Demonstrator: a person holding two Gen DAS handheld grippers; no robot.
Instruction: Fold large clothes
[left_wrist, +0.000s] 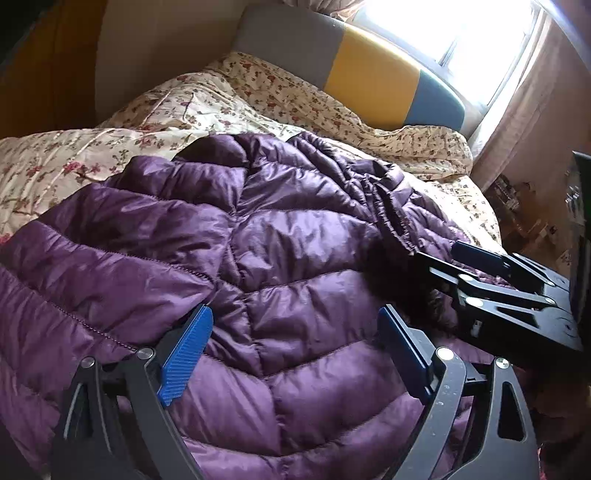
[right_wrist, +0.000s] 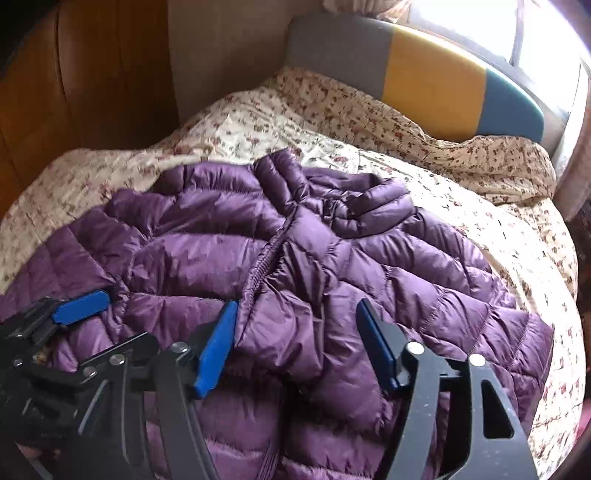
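Note:
A purple quilted down jacket (left_wrist: 258, 229) lies spread and rumpled on a bed with a floral quilt (left_wrist: 166, 107). My left gripper (left_wrist: 295, 317) hovers low over the jacket's near part, open, its blue pads wide apart and pressing on nothing. In the right wrist view the jacket (right_wrist: 406, 280) shows a sleeve folded across its middle, with the elastic cuff edge (right_wrist: 266, 254) running towards me. My right gripper (right_wrist: 297, 306) stands open over that folded sleeve, fabric bulging between the pads without being pinched. The right gripper (left_wrist: 439, 251) also appears at the right of the left wrist view.
A grey, yellow and blue headboard (left_wrist: 369, 85) stands at the far end of the bed under a bright window (left_wrist: 461, 33). A wooden wardrobe (right_wrist: 92, 74) rises at the left. A pink curtain (left_wrist: 535, 110) and cluttered floor lie to the right of the bed.

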